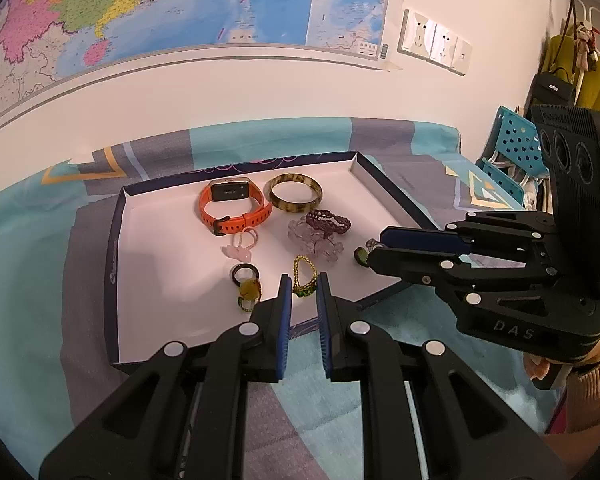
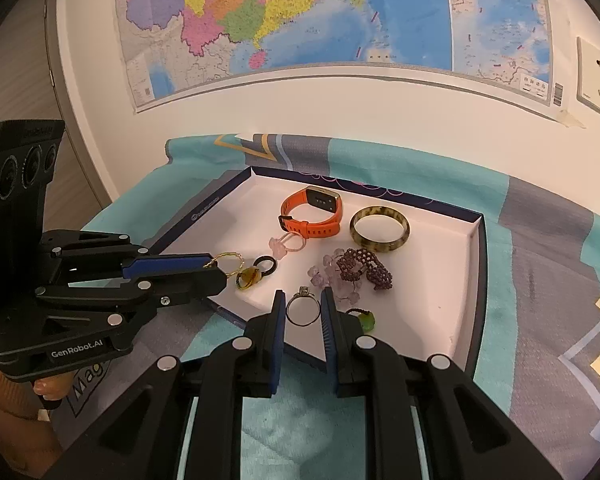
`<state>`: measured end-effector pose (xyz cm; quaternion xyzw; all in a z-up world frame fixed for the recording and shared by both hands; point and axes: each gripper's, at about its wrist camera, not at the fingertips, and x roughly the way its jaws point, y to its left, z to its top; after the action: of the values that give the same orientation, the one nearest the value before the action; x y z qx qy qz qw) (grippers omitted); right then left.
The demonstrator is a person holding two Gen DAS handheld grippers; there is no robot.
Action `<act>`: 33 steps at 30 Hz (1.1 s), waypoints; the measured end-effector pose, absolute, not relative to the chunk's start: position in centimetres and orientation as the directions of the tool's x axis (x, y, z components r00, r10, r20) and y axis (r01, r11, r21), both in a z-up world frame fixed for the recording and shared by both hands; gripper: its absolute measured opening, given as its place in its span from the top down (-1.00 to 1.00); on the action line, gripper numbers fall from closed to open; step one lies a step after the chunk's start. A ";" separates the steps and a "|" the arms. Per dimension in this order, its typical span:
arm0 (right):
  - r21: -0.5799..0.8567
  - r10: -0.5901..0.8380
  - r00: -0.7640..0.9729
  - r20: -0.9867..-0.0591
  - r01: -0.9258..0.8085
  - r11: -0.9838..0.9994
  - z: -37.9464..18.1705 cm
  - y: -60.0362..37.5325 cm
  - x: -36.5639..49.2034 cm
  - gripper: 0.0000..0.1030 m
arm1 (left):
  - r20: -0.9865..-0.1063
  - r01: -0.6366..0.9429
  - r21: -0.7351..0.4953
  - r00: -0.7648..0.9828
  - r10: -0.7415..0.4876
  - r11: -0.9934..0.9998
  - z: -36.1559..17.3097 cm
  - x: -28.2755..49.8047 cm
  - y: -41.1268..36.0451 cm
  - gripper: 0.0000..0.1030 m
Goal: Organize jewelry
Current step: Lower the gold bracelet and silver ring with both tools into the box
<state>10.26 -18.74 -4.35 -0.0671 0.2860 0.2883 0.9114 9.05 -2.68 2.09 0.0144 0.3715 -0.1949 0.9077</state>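
Observation:
A white tray with a dark blue rim lies on a patterned cloth. My left gripper is shut on a yellow-green beaded ring over the tray's near edge. My right gripper is shut on a thin silver ring with a small stone. A green ring lies beside its right finger. In the tray rest an orange watch, a tortoiseshell bangle, a maroon beaded bracelet, a lilac flower bracelet, a pink ring, a black ring and an amber ring.
The teal and grey cloth covers the whole surface up to a white wall with a map and sockets. A blue perforated basket and hanging bags stand at the right. A person's hand holds the left gripper.

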 end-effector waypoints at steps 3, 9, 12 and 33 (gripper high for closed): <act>0.043 0.485 0.669 -0.564 -0.563 0.826 -4.4 -18.7 10.5 0.69 | -0.681 0.361 -0.118 0.649 -0.339 0.925 2.0 9.3 -2.6 0.75; 0.047 0.484 0.665 -0.569 -0.561 0.827 -4.6 -18.6 11.0 0.69 | -0.688 0.350 -0.116 0.647 -0.329 0.930 1.7 9.8 -2.7 0.75; 0.052 0.485 0.662 -0.572 -0.560 0.827 -4.7 -18.4 11.3 0.69 | -0.692 0.344 -0.117 0.645 -0.325 0.932 1.5 10.1 -2.6 0.75; 0.054 0.472 0.653 -0.592 -0.552 0.832 -5.4 -17.9 12.7 0.69 | -0.713 0.321 -0.113 0.633 -0.302 0.940 0.6 11.1 -2.5 0.75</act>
<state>12.74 -17.91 -5.41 -0.0654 0.3060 0.2825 0.9068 11.12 -2.47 0.59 0.0125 0.3921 -0.1724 0.9036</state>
